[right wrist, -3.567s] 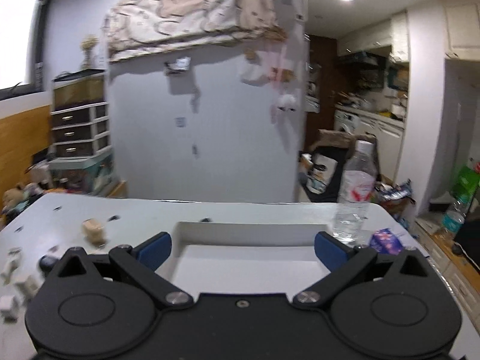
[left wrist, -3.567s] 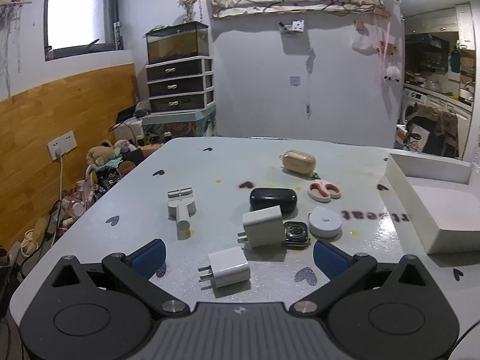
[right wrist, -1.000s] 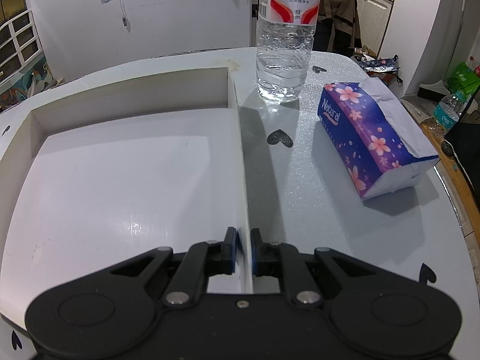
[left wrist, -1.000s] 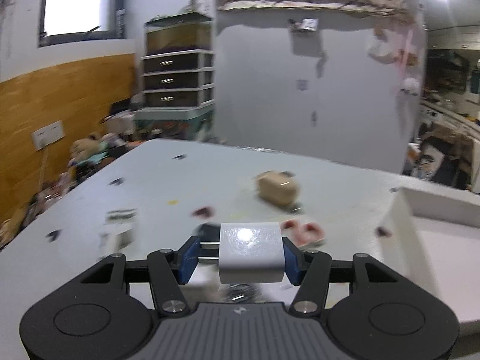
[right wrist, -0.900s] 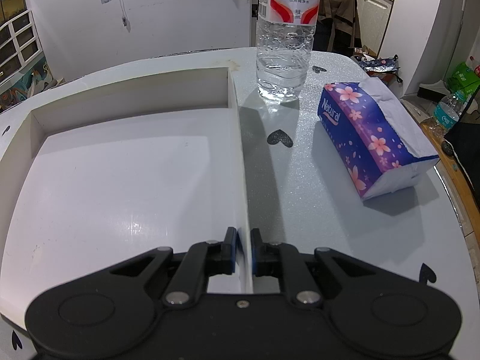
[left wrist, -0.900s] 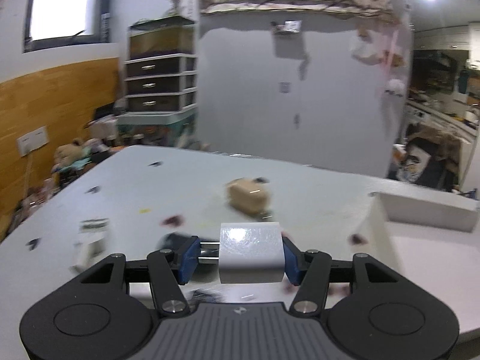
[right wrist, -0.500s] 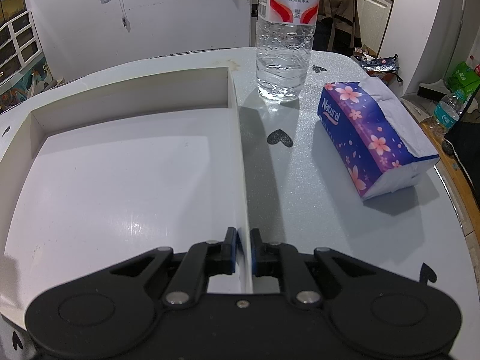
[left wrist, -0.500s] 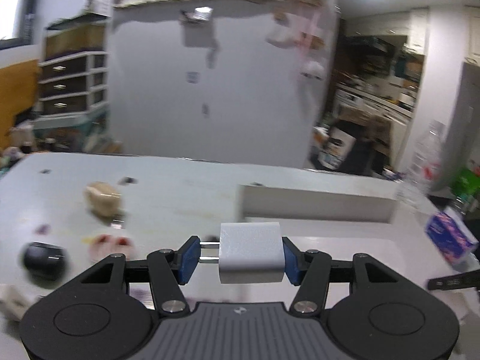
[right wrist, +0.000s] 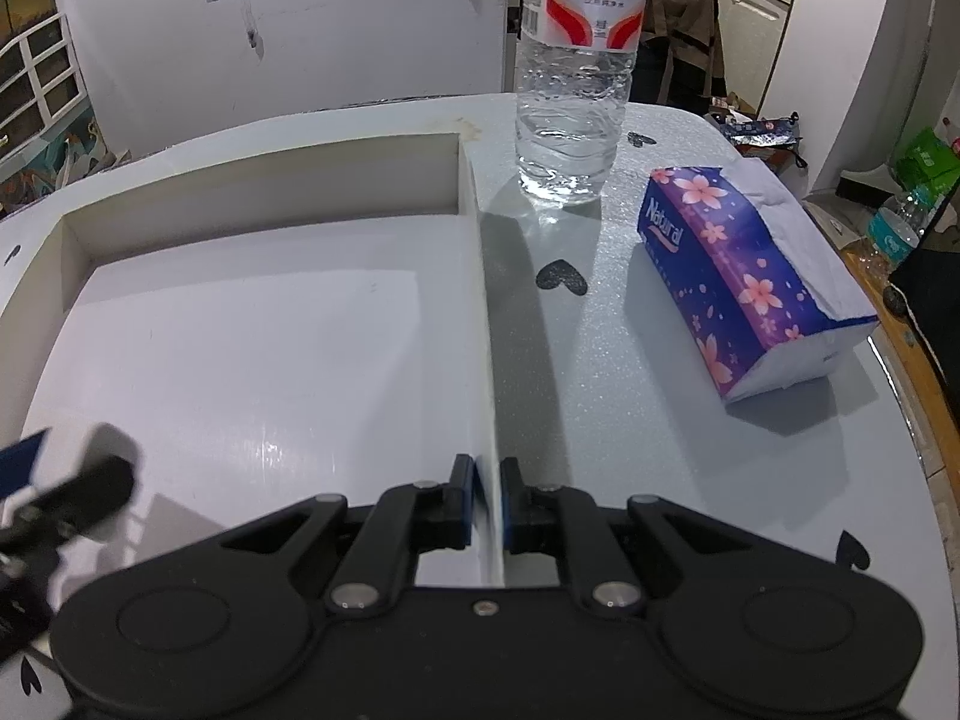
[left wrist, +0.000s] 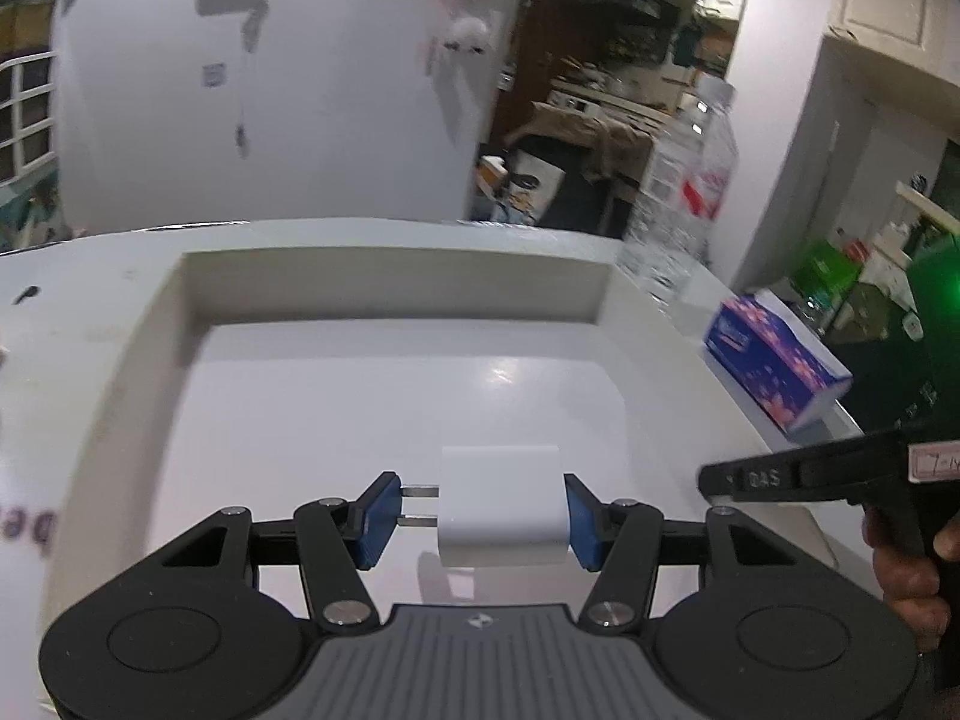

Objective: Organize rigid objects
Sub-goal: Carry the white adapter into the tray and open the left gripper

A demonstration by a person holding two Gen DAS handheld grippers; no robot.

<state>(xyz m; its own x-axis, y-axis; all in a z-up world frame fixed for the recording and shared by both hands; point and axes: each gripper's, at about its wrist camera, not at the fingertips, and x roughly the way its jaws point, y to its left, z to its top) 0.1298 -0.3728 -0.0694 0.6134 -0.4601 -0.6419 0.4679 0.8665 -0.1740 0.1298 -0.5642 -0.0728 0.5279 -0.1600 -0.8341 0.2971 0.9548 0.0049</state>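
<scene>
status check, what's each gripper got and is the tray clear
Left gripper shut on white charger, over the tray. Right gripper shut on the tray's right wall. Tray floor bare, nothing in the way.

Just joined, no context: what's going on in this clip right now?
A person is sorting small items into a white tray using two handheld claws. The left claw is clamped on a white charger plug, pads on its prongs and back, held over the tray floor and not yet released. The right claw is shut on the tray's right wall, apparently steadying it. A water bottle and a tissue pack stand on the table beside the tray. The tray holds nothing so far.
</scene>
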